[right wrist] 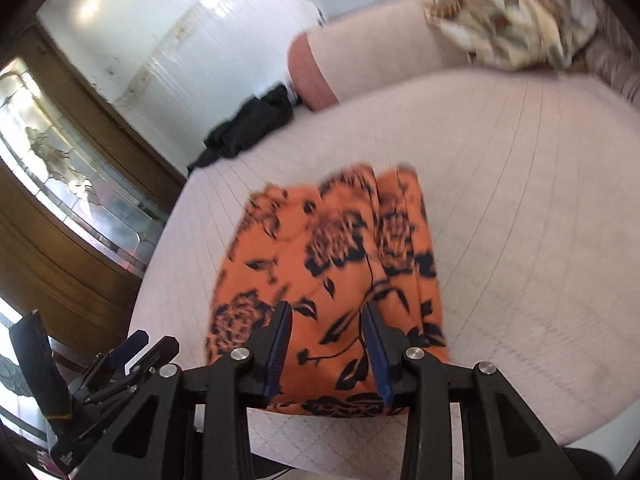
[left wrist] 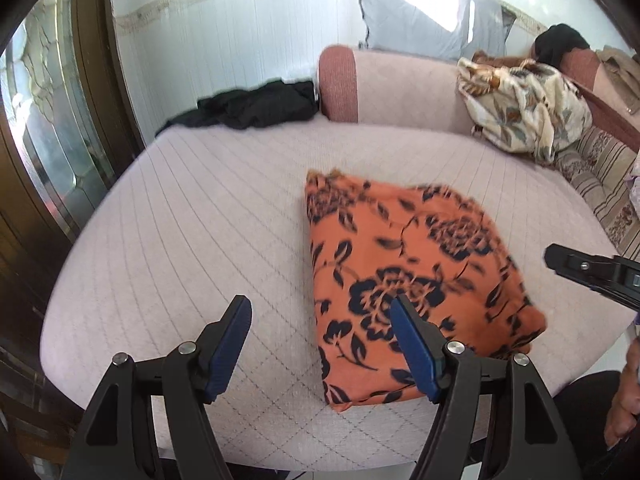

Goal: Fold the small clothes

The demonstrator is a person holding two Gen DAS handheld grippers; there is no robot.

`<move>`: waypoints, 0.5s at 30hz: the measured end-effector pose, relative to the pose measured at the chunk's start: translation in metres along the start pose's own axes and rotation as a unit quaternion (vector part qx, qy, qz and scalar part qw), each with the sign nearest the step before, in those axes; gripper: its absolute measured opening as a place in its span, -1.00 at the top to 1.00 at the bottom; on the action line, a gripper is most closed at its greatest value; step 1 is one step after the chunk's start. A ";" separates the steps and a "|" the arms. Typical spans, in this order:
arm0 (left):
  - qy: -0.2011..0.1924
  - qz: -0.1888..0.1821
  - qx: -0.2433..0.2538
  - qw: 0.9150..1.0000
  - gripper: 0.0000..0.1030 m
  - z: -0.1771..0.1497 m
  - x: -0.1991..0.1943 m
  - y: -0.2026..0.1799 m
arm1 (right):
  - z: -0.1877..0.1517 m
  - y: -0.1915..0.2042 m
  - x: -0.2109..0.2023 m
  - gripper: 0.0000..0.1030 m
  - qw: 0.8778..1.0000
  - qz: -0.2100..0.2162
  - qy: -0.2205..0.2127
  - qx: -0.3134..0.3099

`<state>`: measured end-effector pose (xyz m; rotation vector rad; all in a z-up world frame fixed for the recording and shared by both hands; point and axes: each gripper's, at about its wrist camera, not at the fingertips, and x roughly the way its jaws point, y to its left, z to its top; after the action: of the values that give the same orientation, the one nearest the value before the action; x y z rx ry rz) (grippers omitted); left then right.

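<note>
An orange garment with a dark floral print (left wrist: 404,280) lies folded into a compact rectangle on the pale quilted cushion (left wrist: 200,220). My left gripper (left wrist: 320,312) is open and empty, above the cushion at the garment's near left edge. My right gripper (right wrist: 326,314) is open and empty, just above the garment's near end (right wrist: 328,256). The right gripper's tip also shows at the right edge of the left wrist view (left wrist: 592,270). The left gripper shows at the lower left of the right wrist view (right wrist: 132,352).
A black garment (left wrist: 256,106) lies crumpled at the cushion's far left by the wall. A cream floral blanket (left wrist: 524,104) is heaped on the sofa at far right. A pink sofa arm (left wrist: 384,84) stands behind. A wooden glass-panelled door (left wrist: 44,132) is at left.
</note>
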<state>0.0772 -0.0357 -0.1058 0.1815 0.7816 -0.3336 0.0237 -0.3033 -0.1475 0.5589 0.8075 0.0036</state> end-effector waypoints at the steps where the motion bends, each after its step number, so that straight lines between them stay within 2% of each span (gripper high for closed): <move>1: -0.009 0.003 0.001 1.000 -0.46 0.003 -0.009 -0.003 | 0.001 0.003 -0.011 0.22 1.000 0.000 -0.012 -0.006; 4: -0.035 0.013 0.005 0.999 -0.56 0.012 -0.032 -0.011 | 0.005 0.010 -0.046 -0.02 0.999 -0.001 -0.044 -0.018; 12: -0.101 0.029 0.001 0.994 -0.75 0.035 -0.094 -0.025 | 0.008 0.026 -0.121 -0.09 0.991 -0.026 -0.119 -0.048; 15: -0.122 0.036 -0.003 0.992 -0.89 0.041 -0.116 -0.030 | 0.008 0.029 -0.144 -0.13 0.987 -0.041 -0.142 -0.056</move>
<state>0.0169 -0.0486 0.0048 0.1599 0.5328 -0.2795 -0.0659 -0.3126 -0.0314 0.4080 0.5478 -0.1043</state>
